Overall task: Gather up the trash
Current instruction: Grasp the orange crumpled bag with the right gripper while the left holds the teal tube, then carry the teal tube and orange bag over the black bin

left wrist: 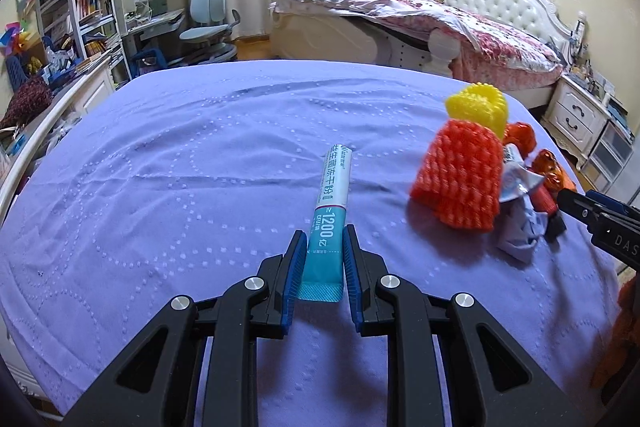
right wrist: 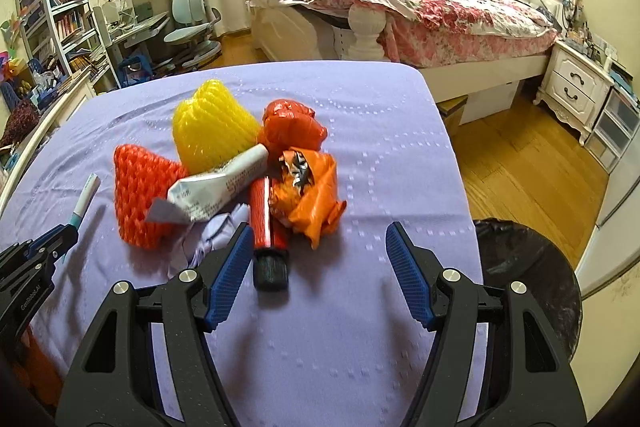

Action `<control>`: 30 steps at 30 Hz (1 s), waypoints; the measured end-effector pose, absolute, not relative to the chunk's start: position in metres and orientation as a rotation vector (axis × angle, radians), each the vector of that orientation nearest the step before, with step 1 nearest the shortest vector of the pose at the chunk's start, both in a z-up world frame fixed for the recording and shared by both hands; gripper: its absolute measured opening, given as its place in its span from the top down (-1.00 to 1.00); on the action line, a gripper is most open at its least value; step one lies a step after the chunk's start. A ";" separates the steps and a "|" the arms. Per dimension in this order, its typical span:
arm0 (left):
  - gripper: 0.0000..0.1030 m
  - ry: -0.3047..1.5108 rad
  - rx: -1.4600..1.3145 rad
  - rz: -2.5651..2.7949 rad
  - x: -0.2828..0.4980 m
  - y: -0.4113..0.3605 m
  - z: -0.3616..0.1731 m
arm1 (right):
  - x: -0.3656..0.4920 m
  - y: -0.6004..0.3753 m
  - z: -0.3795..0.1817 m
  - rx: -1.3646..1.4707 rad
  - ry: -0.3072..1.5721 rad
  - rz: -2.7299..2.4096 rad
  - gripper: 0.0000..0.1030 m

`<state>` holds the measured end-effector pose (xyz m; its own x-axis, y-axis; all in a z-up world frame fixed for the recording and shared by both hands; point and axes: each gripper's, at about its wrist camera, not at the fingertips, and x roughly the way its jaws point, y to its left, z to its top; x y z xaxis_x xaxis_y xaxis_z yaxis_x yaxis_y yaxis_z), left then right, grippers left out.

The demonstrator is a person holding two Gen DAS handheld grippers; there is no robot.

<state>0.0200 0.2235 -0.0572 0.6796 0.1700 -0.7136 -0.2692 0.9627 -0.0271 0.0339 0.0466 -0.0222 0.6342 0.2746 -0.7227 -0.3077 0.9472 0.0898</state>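
Observation:
My left gripper is shut on the near end of a teal and white sachet, which lies along the purple tablecloth. The sachet also shows in the right wrist view. My right gripper is open and empty, just in front of a trash pile. The pile holds an orange foam net, a yellow foam net, a white wrapper, a red tube with a black cap, orange wrappers and crumpled tissue. The red tube lies beside my right gripper's left finger.
A black-lined trash bin stands on the wooden floor right of the table. A bed, a nightstand, a desk chair and bookshelves stand behind. The right gripper shows at the right edge of the left wrist view.

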 end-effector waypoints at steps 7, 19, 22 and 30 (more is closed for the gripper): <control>0.57 0.800 -0.147 0.248 0.026 0.229 -0.060 | 0.048 0.054 -0.024 -0.025 0.829 0.343 -0.24; 0.57 0.802 -0.157 0.242 0.026 0.229 -0.059 | 0.042 0.051 -0.025 0.009 0.836 0.382 0.24; 0.57 0.801 -0.157 0.233 0.022 0.225 -0.059 | 0.035 0.046 -0.024 0.008 0.828 0.377 0.25; 0.57 0.789 -0.146 0.194 0.006 0.204 -0.057 | 0.009 0.025 -0.022 0.004 0.815 0.358 0.25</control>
